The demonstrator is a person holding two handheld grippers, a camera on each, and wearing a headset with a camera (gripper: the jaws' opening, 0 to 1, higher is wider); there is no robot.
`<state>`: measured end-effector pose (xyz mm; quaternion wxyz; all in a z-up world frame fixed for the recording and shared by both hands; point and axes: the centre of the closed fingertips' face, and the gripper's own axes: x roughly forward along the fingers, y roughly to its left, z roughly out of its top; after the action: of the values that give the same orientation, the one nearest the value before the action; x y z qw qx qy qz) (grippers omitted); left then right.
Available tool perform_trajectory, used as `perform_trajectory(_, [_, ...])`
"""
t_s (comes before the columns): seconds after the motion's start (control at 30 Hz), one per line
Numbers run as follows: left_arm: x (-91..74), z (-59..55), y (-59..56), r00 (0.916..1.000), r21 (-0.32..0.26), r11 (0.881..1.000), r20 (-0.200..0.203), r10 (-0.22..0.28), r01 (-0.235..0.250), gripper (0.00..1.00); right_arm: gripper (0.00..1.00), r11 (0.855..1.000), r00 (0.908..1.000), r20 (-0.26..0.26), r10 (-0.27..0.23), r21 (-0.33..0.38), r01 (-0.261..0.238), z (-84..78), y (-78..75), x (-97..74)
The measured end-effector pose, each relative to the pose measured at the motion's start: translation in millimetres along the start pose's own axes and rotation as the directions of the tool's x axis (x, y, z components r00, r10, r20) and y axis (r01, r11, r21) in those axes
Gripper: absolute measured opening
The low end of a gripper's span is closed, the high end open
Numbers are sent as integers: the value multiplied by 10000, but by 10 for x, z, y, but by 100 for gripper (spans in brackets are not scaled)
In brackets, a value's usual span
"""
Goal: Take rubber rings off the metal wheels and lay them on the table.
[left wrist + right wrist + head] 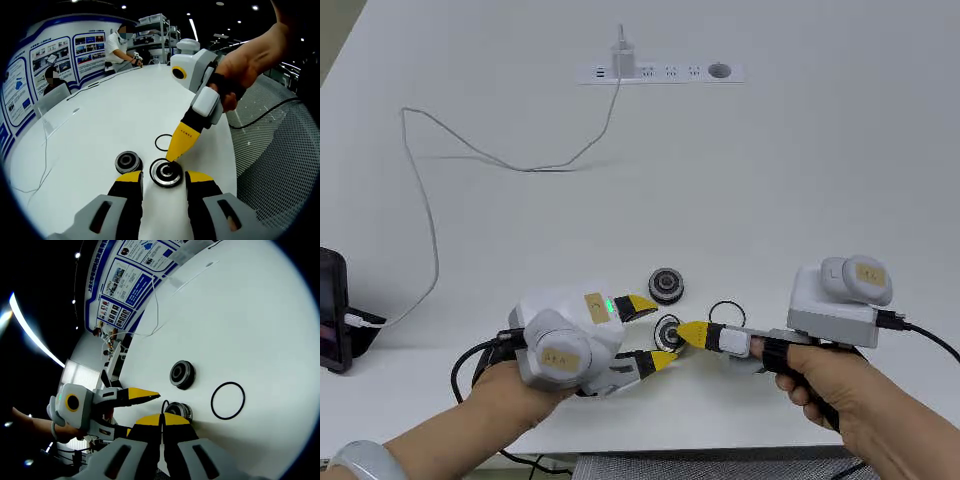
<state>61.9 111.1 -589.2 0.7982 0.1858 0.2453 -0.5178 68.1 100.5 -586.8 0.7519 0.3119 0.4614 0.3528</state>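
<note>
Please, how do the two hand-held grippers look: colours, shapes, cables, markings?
Both have white and grey bodies with rounded housings and tan stickers. The left claw and the right claw have black jaws ending in pointed yellow tips. A small green light glows on the left body. A black cable leaves the rear of each. The person wears a pale wristband.

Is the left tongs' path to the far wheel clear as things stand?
Likely yes: the far wheel lies close beside the left tongs with nothing between, though its open jaws straddle the near wheel.
</note>
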Motion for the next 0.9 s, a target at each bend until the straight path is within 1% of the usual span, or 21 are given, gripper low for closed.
perform_trajectory(0.47, [-93,-15,24,9998,-162,9998,132,151,-149,38,2,9993,9993,244,289,239,-295,14,79,-77])
perform_trajectory(0.67, [-167,-20,30,9992,-337,9992,337,229,-218,42,2,9981,9975,593,394,452,-421,75,116,-162])
perform_trajectory(0.8, [-215,-51,51,9985,-458,9984,403,359,-341,44,2,9984,9970,718,290,474,-324,106,70,-213])
perform_trajectory(0.9, [-249,-79,80,9977,-652,9967,436,517,-488,48,2,9984,9964,833,177,513,-220,133,17,-260])
